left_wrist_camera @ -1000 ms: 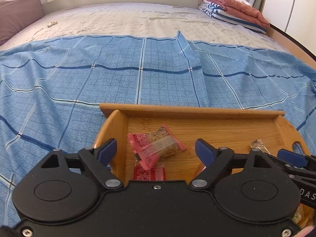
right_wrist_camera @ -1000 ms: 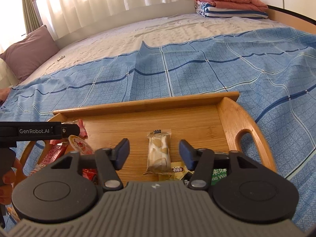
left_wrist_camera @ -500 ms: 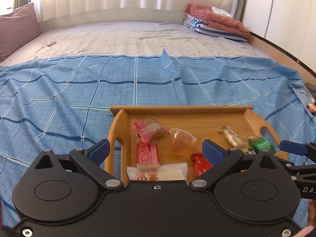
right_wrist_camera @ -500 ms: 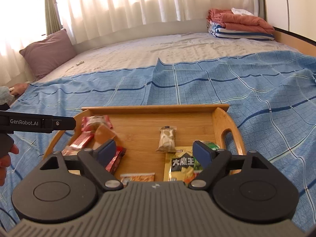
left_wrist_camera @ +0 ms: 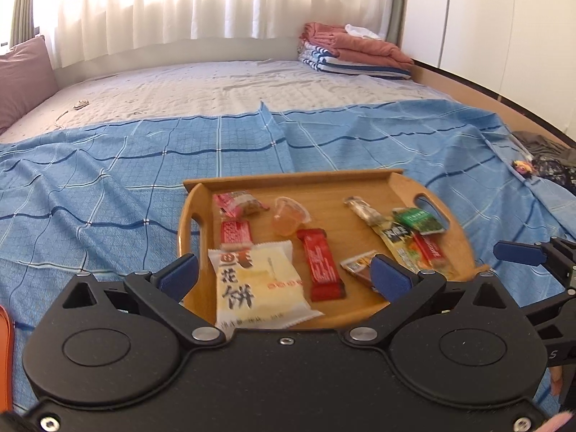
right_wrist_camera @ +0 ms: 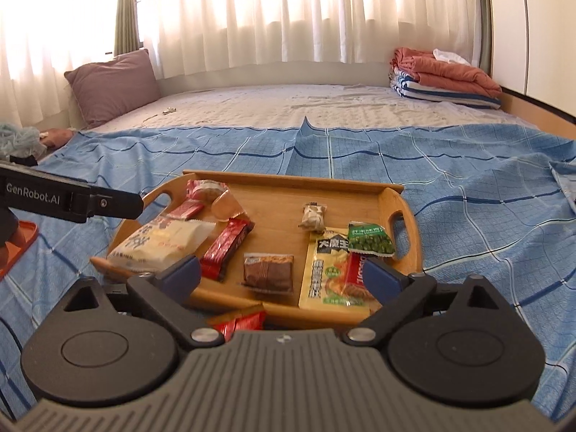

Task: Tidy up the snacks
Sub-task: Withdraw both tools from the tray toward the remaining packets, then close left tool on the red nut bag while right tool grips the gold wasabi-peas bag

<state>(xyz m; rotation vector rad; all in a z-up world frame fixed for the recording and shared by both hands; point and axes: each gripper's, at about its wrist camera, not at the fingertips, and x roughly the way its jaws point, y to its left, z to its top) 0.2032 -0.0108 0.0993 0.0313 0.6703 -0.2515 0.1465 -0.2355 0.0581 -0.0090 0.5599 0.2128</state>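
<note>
— Looking at the wooden tray (right_wrist_camera: 402,194), it sits on the blue checked bedspread (right_wrist_camera: 468,187) with the snacks scattered across its floor. None is between any fingers.

— Which ones lie closest to the grippers?

— On the left side, the big white pastry packet (left_wrist_camera: 259,284) lies at the tray's near edge, just ahead of the left gripper (left_wrist_camera: 284,275) and below the gap between its fingers. A red bar (left_wrist_camera: 320,264) lies beside it, then a small brown-filled packet (right_wrist_camera: 268,271).

— And the right gripper (right_wrist_camera: 280,275)?

— It hangs over the near rim, with the yellow chip bag (right_wrist_camera: 333,273) and the green pea packet (right_wrist_camera: 370,241) ahead of its right-hand finger. Another red wrapper (right_wrist_camera: 239,322) pokes out just under its body, near the tray's front edge; I cannot tell whether it rests on the tray.

— Are they gripping anything?

— No. Both pairs of jaws are opening, already spread wide, with nothing clamped between them. The snacks lie lower, on the tray.

— Farther back?

— A jelly cup (left_wrist_camera: 289,216), a pink wrapped cake (left_wrist_camera: 237,203) and a slim nut packet (right_wrist_camera: 313,216) toward the far wall. Beyond that, a mauve pillow (right_wrist_camera: 111,84) and folded blankets (right_wrist_camera: 446,79) near the curtains (right_wrist_camera: 288,14).
</note>
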